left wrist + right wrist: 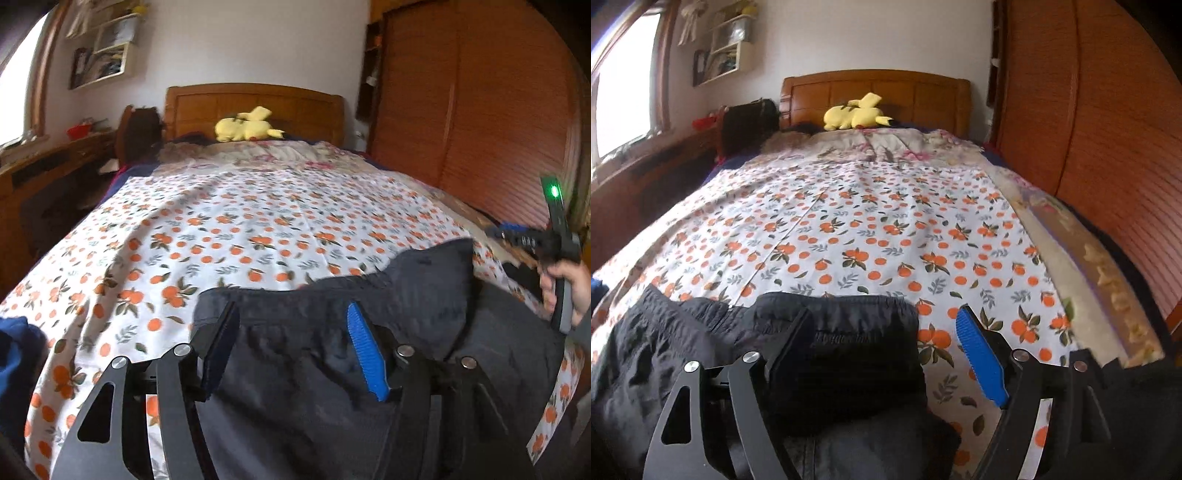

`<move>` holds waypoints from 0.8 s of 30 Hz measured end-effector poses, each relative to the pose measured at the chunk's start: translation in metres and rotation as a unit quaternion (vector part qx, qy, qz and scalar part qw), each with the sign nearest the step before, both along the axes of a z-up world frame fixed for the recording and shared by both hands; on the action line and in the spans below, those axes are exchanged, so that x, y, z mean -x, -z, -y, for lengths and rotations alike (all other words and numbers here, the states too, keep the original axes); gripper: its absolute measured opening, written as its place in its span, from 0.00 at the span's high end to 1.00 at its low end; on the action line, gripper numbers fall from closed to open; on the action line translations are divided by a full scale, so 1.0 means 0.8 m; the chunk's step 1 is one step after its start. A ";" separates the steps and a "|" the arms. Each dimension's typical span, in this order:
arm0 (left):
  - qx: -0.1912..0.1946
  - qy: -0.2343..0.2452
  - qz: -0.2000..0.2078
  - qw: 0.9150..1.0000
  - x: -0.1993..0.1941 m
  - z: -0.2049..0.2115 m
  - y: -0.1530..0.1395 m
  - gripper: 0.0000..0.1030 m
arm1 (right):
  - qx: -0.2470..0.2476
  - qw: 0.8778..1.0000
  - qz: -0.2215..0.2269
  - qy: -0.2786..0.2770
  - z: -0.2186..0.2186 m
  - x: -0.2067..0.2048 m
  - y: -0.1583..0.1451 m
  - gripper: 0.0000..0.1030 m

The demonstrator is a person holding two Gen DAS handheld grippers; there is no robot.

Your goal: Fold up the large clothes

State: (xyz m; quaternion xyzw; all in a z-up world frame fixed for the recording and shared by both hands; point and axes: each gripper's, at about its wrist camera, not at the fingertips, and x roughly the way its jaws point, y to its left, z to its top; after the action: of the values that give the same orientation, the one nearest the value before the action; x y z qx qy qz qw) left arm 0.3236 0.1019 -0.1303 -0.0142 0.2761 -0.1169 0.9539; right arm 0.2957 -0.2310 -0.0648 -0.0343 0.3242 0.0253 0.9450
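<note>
A dark grey-black garment (332, 354) lies at the near end of the bed on an orange-print sheet (236, 229). My left gripper (291, 325) is open just above its far edge, fingers either side of the cloth, holding nothing. In the right wrist view the same garment (846, 362) shows a folded part with a straight right edge. My right gripper (886, 332) is open over that edge, its blue finger (979, 358) above the bare sheet (886, 229). The right gripper also shows in the left wrist view (517, 236), held in a hand.
A yellow plush toy (247, 127) lies by the wooden headboard (255, 103). An orange wardrobe (480, 110) stands close along the right side. A desk (48, 162) and window are at the left. A blue cloth (18, 347) lies at the bed's near left edge.
</note>
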 end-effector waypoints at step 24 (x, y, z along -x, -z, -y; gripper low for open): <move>0.009 0.027 -0.008 1.000 0.014 0.009 0.010 0.39 | 0.038 0.985 -0.099 -0.138 -0.179 -0.017 0.077 0.93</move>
State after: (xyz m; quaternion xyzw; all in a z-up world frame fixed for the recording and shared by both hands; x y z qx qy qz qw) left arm 0.3123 0.0944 -0.1386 -0.0160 0.2833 -0.1447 0.9479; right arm 0.3091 -0.0881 -0.1261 -0.1121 0.4089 0.1461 0.8938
